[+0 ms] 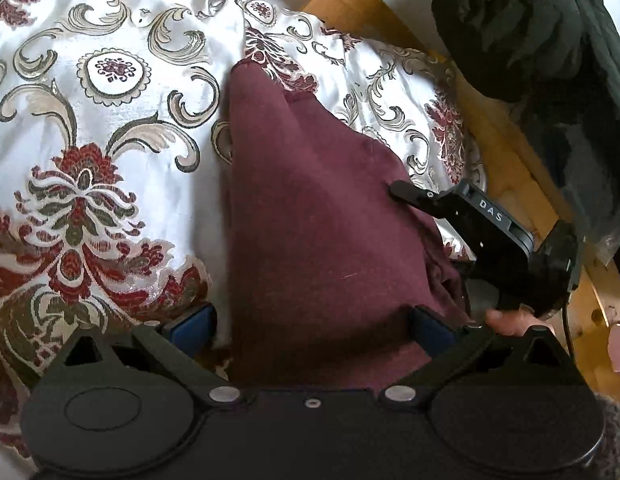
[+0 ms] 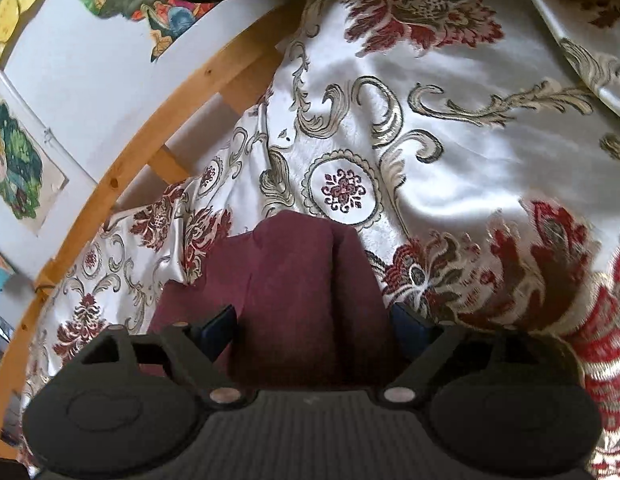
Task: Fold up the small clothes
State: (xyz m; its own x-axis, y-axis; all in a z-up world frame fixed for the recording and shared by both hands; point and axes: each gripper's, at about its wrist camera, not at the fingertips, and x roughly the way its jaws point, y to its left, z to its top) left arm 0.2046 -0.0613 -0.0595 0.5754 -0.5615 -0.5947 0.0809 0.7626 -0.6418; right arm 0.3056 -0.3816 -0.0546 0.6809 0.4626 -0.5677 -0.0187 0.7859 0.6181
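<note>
Left wrist view: the folded maroon knit garment point(image 1: 317, 208) lies on the floral satin bedspread point(image 1: 90, 100); left hand-held gripper point(image 1: 311, 322) stands apart, straddling its near end; right hand-held gripper point(image 2: 313, 320), jaws likewise wide, hovers over the same cloth without clamping it.

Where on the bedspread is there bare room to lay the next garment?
Free: the bedspread left of the maroon garment, and beyond its far tip. Crowded: its right side, where the right gripper, wooden rail and dark clothing sit.
</note>
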